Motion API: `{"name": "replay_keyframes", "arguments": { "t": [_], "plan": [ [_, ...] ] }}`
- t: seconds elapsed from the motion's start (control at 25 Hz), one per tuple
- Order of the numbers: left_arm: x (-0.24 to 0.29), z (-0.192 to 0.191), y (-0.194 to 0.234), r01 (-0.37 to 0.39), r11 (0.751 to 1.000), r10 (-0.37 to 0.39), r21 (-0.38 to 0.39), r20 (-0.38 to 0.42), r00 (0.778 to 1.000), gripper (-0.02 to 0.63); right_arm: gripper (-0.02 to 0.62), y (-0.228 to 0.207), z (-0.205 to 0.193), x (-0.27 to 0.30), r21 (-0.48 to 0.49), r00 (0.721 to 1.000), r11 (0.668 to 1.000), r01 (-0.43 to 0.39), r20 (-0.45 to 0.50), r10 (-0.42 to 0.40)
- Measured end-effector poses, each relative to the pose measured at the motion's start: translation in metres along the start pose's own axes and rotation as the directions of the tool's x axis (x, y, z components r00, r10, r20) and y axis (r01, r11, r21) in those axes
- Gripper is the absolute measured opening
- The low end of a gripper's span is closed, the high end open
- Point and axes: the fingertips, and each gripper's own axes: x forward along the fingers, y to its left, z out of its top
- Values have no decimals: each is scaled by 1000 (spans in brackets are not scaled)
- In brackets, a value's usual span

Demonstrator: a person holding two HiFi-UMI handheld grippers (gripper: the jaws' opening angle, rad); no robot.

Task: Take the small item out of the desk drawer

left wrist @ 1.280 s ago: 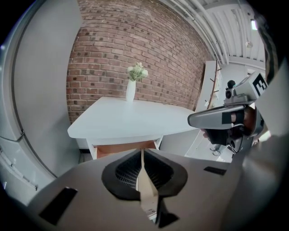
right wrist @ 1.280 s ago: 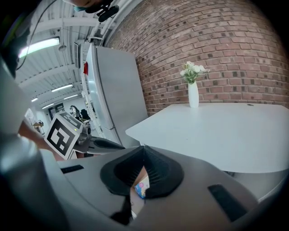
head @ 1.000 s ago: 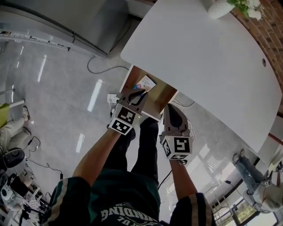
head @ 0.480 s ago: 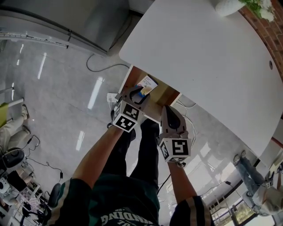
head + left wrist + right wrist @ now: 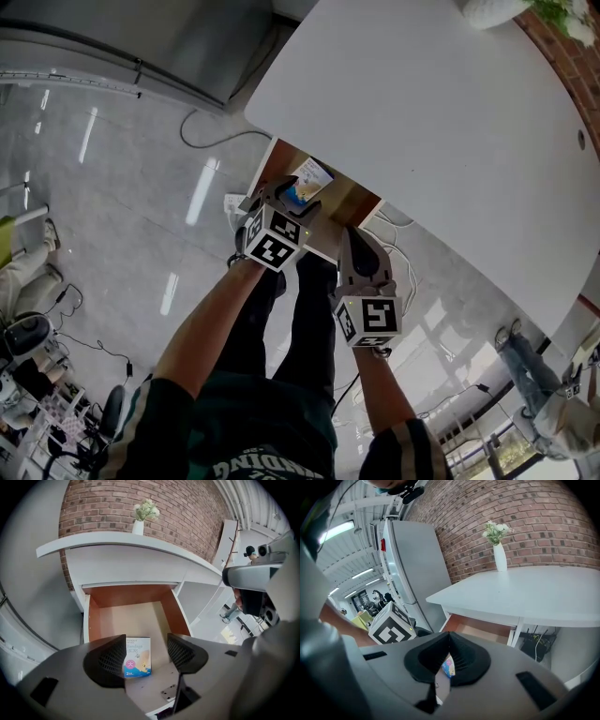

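Note:
A small white-and-blue bandage box (image 5: 138,656) lies flat on the floor of the open wooden drawer (image 5: 132,616) under the white desk (image 5: 450,122). My left gripper (image 5: 146,651) hangs over the drawer's front part, pointing steeply down. Its jaws have just been opening, and the box shows between them, untouched by the pads. In the head view the box (image 5: 306,182) lies just beyond my left gripper (image 5: 282,199). My right gripper (image 5: 362,251) waits beside the drawer's right front corner, shut and empty. Through the gap under its fingertips (image 5: 449,637) a sliver of the box (image 5: 448,666) shows.
A white vase of flowers (image 5: 500,555) stands on the desk by the brick wall. A tall grey cabinet (image 5: 410,564) stands left of the desk. A cable (image 5: 211,141) lies on the shiny floor. The person's legs (image 5: 281,347) are right under the drawer front.
My left gripper has sunk towards the drawer over the box and its jaws have opened from shut. The right gripper has dropped a little.

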Motion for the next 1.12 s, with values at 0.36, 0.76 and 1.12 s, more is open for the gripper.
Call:
{"name": "replay_keyframes", "arguments": {
  "t": [0.36,0.76,1.12],
  "plan": [
    [34,-15,1,-8,1000,9,10,-101,995,327,25,-11,-14,-2,8,1000,1000,-2,-31,2],
    [66,-29,5,-55,997,63,46,-222,973,377,25,-13,-22,-9,25,998,999,-24,-60,25],
    [99,-61,14,-81,994,100,72,-317,943,410,25,-26,-34,-10,-3,995,1000,-30,-91,29]
  ]
}}
